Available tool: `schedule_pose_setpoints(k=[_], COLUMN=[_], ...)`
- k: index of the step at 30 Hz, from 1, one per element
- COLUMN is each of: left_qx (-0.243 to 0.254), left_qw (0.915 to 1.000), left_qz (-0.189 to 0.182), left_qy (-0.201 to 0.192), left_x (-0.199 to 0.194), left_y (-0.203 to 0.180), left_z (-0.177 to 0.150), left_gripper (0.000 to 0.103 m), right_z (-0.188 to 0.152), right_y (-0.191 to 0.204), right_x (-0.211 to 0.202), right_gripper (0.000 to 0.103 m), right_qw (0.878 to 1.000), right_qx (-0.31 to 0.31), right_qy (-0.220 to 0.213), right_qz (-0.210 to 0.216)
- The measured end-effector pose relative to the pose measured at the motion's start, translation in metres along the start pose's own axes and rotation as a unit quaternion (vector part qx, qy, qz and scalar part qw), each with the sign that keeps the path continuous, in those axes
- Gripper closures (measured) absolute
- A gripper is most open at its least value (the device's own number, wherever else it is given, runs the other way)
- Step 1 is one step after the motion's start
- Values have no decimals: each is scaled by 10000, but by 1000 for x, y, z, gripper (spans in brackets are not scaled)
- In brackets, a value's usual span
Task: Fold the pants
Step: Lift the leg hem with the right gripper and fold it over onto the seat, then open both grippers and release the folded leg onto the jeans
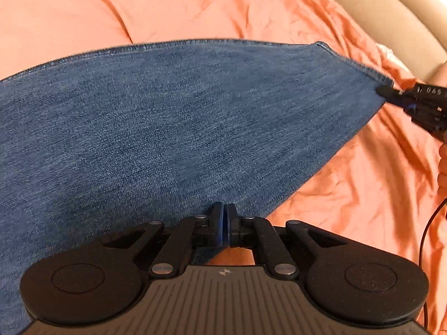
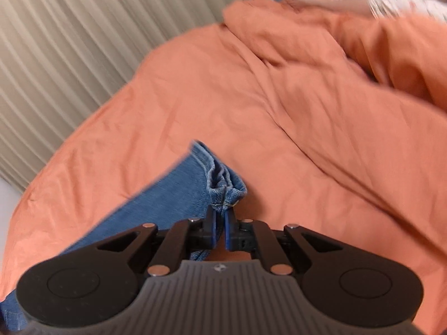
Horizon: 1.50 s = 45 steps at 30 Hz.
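Blue denim pants (image 1: 167, 117) are stretched out above an orange bedsheet (image 1: 363, 181). My left gripper (image 1: 223, 215) is shut on the near edge of the denim. Seen from the left wrist view, my right gripper (image 1: 387, 90) pinches the hem corner at the right. In the right wrist view, my right gripper (image 2: 220, 212) is shut on the bunched hem of the pants (image 2: 178, 184), and the leg trails back to the lower left. Most of the pants lies outside this view.
The orange sheet (image 2: 279, 111) covers a bed and is rumpled into a heap (image 2: 377, 42) at the far right. A beige pleated curtain (image 2: 69, 42) hangs beyond the bed's left edge. A person's hand (image 1: 442, 164) and a black cable (image 1: 427, 231) show at the right.
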<state>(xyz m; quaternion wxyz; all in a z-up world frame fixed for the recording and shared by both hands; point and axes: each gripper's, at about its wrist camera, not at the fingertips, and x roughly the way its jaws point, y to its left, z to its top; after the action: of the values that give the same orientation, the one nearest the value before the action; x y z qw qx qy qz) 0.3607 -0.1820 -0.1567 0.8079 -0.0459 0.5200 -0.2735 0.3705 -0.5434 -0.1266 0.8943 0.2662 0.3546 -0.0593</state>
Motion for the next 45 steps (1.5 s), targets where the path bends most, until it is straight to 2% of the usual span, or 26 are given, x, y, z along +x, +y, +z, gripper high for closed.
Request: schedule_pose_setpoints(k=[6, 11, 18, 22, 27, 30, 32, 34, 36, 38, 41, 42, 45], left_qx=[11, -159, -567, -843, -1172, -1342, -1457, -1542, -1606, -1662, -1730, -1755, -1857], left_qw=[9993, 9983, 9927, 9883, 9836, 9815, 9801, 9794, 9789, 9784, 9776, 9771, 9742], left_qz=[-203, -11, 396, 595, 717, 709, 696, 644, 578, 464, 300, 231, -1], left_qy=[-307, -555, -983, -1120, -1166, -1166, -1151, -1130, -1124, -1134, -1157, -1179, -1280], left_x=[-49, -94, -159, -187, -205, -216, -217, -217, -221, -221, -217, -215, -212], left_y=[12, 46, 111, 148, 186, 213, 226, 237, 251, 257, 263, 265, 270], left_z=[-24, -48, -75, -93, -115, -130, -138, -145, -155, -159, -158, -157, -149], left_gripper=[97, 97, 97, 97, 97, 97, 97, 97, 93, 89, 88, 85, 76], right_z=[25, 26, -3, -36, -98, -159, -203, -249, -278, -292, -284, -282, -281], right_y=[69, 146, 264, 332, 400, 429, 439, 444, 439, 434, 433, 435, 444], right_x=[-57, -94, -123, -123, -97, -65, -40, -18, -2, 5, 17, 17, 11], right_gripper=[103, 103, 103, 103, 102, 102, 102, 102, 101, 100, 89, 83, 80], right_qw=[9948, 9818, 9547, 9393, 9293, 9197, 9067, 8883, 8759, 8718, 8740, 8723, 8629], right_qx=[-849, -1668, -2670, -3110, -3332, -3515, -3760, -4120, -4332, -4387, -4252, -4217, -4271], right_qy=[-459, -723, -897, -809, -303, 354, 860, 1342, 1644, 1789, 1986, 2102, 2312], right_qz=[326, 552, 963, 1203, 1562, 1714, 1705, 1520, 1345, 1246, 1259, 1304, 1397])
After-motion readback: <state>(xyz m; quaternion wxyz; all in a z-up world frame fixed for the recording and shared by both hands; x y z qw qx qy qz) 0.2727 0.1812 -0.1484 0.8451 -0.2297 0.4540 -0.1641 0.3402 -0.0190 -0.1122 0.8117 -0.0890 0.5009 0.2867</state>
